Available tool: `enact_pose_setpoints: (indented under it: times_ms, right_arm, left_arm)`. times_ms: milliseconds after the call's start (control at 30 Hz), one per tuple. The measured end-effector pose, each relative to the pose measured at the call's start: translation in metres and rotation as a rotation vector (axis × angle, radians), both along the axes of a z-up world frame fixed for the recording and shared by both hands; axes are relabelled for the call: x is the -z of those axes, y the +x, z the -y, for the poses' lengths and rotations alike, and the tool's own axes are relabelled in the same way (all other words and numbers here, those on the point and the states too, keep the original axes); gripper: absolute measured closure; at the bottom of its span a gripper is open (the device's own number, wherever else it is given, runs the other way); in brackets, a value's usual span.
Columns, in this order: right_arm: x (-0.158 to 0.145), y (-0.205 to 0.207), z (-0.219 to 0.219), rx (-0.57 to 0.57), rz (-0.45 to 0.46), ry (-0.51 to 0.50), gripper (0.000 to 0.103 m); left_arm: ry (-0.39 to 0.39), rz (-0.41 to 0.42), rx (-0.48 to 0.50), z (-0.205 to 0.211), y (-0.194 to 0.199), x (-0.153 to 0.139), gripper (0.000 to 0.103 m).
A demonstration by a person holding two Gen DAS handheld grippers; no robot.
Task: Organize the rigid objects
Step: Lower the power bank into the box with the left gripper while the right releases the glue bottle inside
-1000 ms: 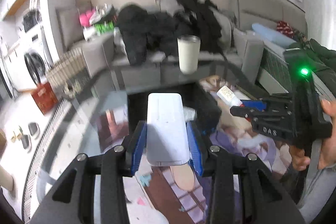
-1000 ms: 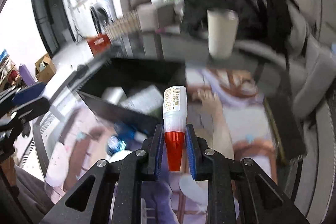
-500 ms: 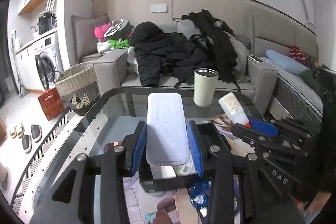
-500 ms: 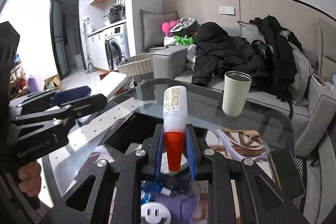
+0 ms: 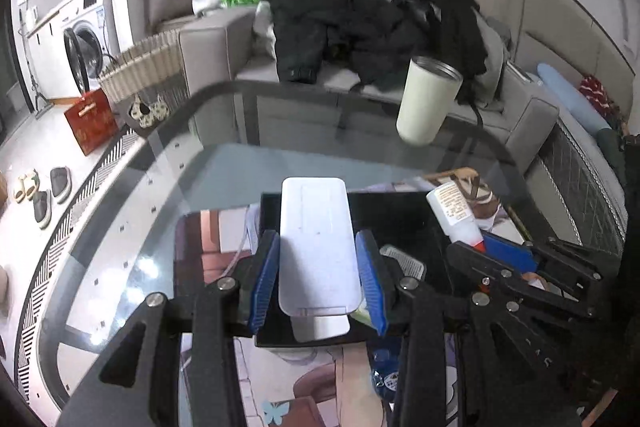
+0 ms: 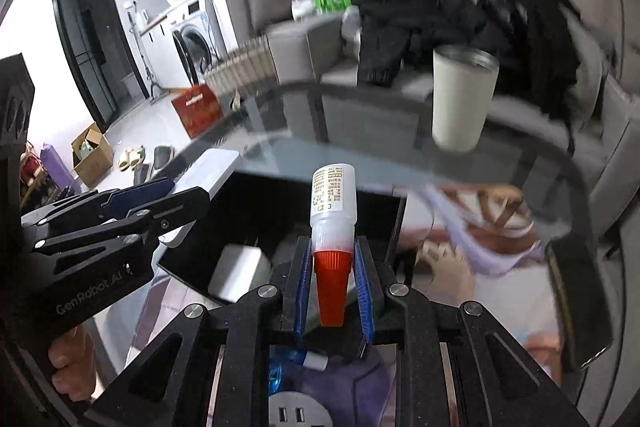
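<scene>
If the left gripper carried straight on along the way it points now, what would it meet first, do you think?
Most likely the black box. The left gripper, shut on the flat white case, points down into that open box, and the case's far end would probably arrive first. Depth is hard to judge, so the exact contact spot is uncertain.

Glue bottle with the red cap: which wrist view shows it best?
Right wrist view: the glue bottle sits centred, label legible, red cap clamped in the right gripper. The left wrist view shows it small and off to the side, cap mostly hidden.

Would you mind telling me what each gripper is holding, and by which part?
Left gripper: white flat case, by its long sides. Right gripper: small bottle, by its red cap.
</scene>
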State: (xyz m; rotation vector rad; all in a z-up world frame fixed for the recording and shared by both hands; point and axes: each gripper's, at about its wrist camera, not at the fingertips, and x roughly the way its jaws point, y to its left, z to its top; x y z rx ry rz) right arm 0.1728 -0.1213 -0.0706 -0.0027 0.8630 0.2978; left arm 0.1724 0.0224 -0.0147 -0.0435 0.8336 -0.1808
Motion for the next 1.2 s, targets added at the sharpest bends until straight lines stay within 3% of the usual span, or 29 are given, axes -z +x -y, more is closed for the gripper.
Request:
enact_pose_setpoints:
  times_ms: [367,567,767,867,967,1000,1133,1200]
  right_arm:
    - [0.023,0.006,0.001,-0.025,-0.109,-0.013,0.084]
    - [0.025,0.007,-0.001,-0.044,-0.120,-0.006,0.084]
    - [0.029,0.008,0.000,-0.048,-0.151,0.034,0.083]
    - [0.029,0.007,0.000,-0.051,-0.140,0.027,0.083]
    - [0.026,0.004,0.002,-0.049,-0.130,0.042,0.080]
    - [0.024,0.003,0.003,-0.050,-0.124,0.044,0.077]
    - [0.011,-0.008,0.012,-0.033,-0.076,0.062,0.058]
    - [0.003,-0.014,0.016,-0.029,-0.059,0.065,0.052]
  left_arm:
    - [-0.005,-0.094,0.011,0.003,0.003,0.019,0.065]
    - [-0.020,-0.131,0.009,0.001,0.003,0.025,0.065]
    - [0.016,-0.142,-0.008,0.001,0.002,0.025,0.063]
    - [0.019,-0.148,-0.001,0.003,0.001,0.025,0.040]
    - [0.070,-0.109,-0.019,0.007,-0.007,0.018,0.033]
    - [0.084,-0.088,-0.028,0.007,-0.011,0.014,0.025]
    - [0.064,0.013,-0.026,0.002,-0.030,-0.006,0.018]
    - [0.058,0.059,-0.028,-0.001,-0.043,-0.016,0.009]
